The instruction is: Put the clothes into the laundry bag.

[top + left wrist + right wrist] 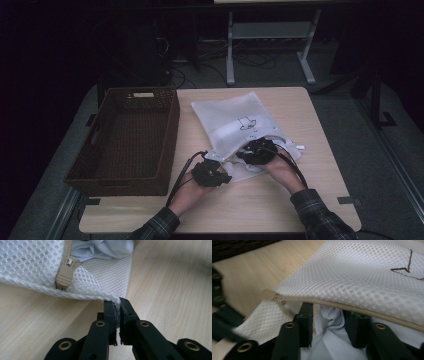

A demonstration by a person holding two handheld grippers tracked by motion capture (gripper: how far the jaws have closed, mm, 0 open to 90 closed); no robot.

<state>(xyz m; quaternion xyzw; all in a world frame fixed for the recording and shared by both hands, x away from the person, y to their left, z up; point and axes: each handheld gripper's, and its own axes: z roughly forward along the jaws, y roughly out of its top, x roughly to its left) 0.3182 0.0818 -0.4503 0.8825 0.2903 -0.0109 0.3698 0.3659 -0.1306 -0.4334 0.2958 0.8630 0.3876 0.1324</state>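
While the left gripper (118, 305) clamps the corner of the white mesh bag (235, 120), the right gripper (328, 325) stands parted inside the bag's zipped mouth, around pale cloth (329, 340). Bare table (260, 200) lies near the person; a wicker basket (127, 140) sits left.

The high view is dim: the room beyond the table (300, 200) sinks into near black, darkest along the left and right edges, and the dark basket (125, 145) shows little detail. Only the white mesh bag (235, 120) stands out pale. Both gripper views are brightly and evenly lit with soft shadows. In the left gripper view, the upper right corner blurs. In the right gripper view, the left edge smears, and the bottom looks soft.
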